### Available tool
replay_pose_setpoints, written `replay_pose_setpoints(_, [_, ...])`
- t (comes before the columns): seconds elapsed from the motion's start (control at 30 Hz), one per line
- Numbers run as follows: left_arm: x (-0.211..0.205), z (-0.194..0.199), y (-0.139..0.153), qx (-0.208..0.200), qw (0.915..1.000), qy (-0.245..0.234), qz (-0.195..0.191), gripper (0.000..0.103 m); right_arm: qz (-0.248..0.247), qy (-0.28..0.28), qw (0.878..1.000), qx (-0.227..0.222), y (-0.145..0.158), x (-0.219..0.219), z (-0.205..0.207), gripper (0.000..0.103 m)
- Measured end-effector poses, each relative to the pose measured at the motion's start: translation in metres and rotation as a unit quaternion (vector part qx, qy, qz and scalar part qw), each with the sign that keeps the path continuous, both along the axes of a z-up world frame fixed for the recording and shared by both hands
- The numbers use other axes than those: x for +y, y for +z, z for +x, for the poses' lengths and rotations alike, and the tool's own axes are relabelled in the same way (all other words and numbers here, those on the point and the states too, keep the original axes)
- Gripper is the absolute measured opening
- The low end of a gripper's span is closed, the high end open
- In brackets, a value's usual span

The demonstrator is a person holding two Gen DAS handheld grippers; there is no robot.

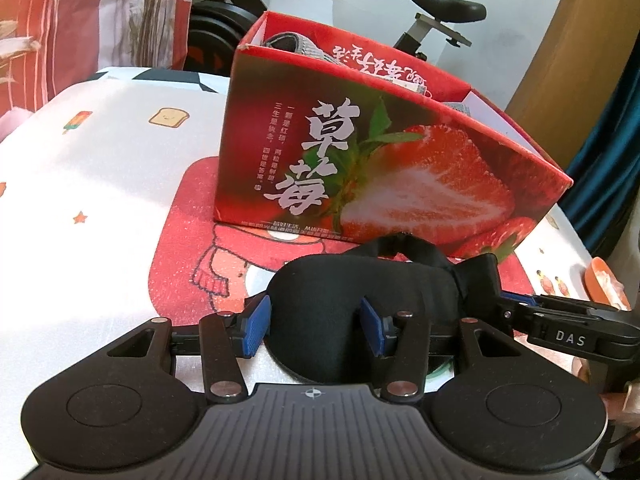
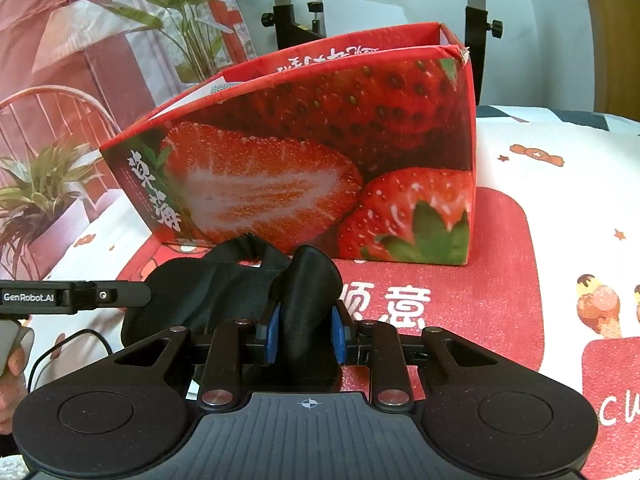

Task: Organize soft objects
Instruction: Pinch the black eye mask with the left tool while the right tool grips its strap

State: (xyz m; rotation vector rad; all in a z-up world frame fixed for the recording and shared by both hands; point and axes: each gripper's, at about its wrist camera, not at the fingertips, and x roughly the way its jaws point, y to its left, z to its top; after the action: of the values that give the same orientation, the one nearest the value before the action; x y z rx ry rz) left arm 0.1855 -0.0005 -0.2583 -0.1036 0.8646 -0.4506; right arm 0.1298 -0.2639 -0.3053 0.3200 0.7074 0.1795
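Note:
A black sleep mask lies on the red mat in front of the strawberry box. My left gripper is open, its blue pads on either side of the mask's left cup. My right gripper is shut on the mask's other end, pinching it upright; that gripper also shows in the left wrist view. The box holds a grey knitted item.
The table has a white printed cloth. An exercise bike stands behind the box. An orange bowl sits at the right edge. A red curtain hangs at the left.

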Motion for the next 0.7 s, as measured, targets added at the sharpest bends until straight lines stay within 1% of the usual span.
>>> replay_pose_setpoints(0.1, [-0.004,0.002,-0.001,0.001,1.0000,-0.001,0.008,0.054,0.003,0.000,1.000,0.000,-0.001,-0.002,0.000,0.024])
replay_pose_setpoints(0.23, [-0.011,0.005,-0.002,0.007,0.9998,-0.010,0.017,0.063,0.004,-0.001,1.000,-0.001,-0.001,-0.002,-0.001,0.024])
replay_pose_setpoints(0.47, [-0.027,0.001,-0.001,0.007,0.9988,-0.035,0.034,0.066,0.003,-0.001,1.000,0.000,-0.001,-0.001,-0.001,0.024])
replay_pose_setpoints(0.7, [-0.031,-0.001,0.003,0.008,0.9987,-0.044,0.024,0.065,-0.004,0.006,1.000,0.000,0.003,0.001,-0.001,0.023])
